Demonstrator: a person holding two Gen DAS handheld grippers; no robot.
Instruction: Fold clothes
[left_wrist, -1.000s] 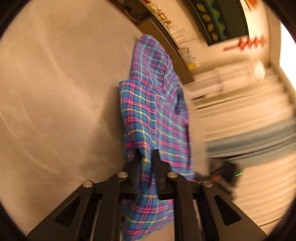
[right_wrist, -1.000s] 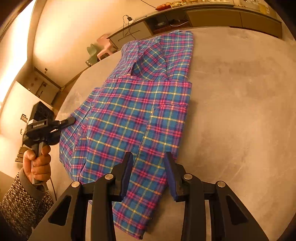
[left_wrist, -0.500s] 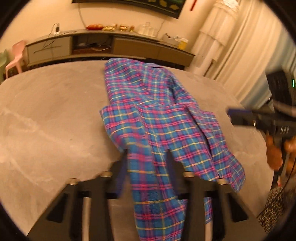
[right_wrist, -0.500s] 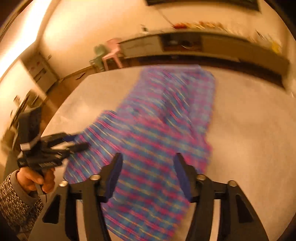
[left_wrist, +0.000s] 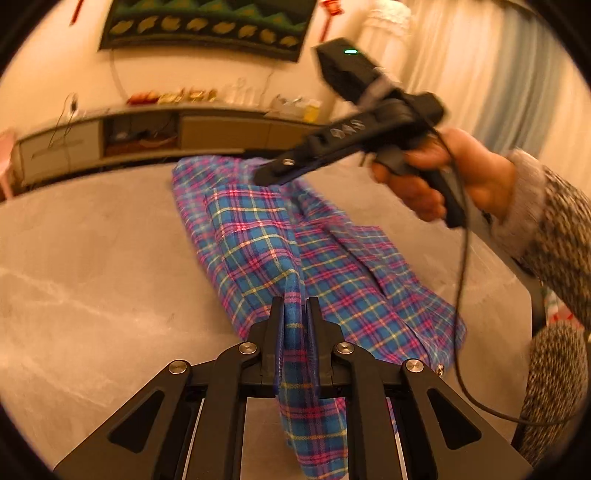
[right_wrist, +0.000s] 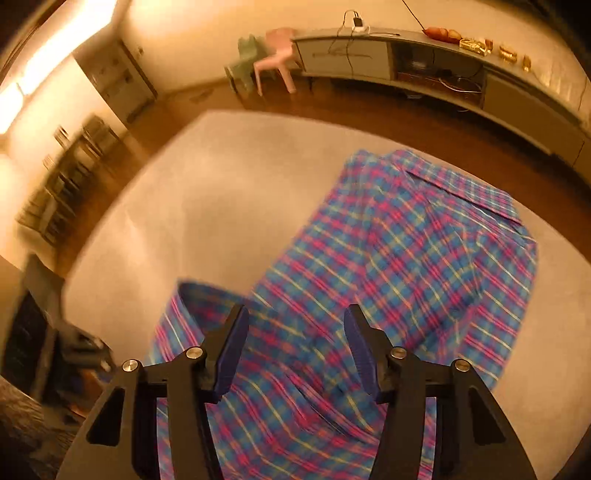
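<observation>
Left gripper (left_wrist: 295, 314): clenched on a pinched ridge of the plaid shirt (left_wrist: 266, 258); the jaws have just been closing, with cloth between them. A tail of fabric hangs below the pads, toward the camera.

Right gripper (right_wrist: 293, 350): released, jaws wide apart; they have just been closing a little, but nothing is pinched. It is held above the cloth, clear of it, by the right hand (left_wrist: 450, 177).

Shirt, near part: lifted into a tent ahead of the left fingertips; the rest is spread on the grey table (left_wrist: 81, 258) beyond them.

Shirt, far part: the collar end (right_wrist: 461, 192) lies flat, well ahead of the right jaws.

Handling: the fabric is judged light, thin and limp. No shape is held where it is unsupported, and sagging is to be expected between two grips.

Grip points: hems, corners and seam lines are preferred, judged less likely to slip than a single layer.

Risk: a one-sided lift is likely to drag the flat part askew.
</observation>
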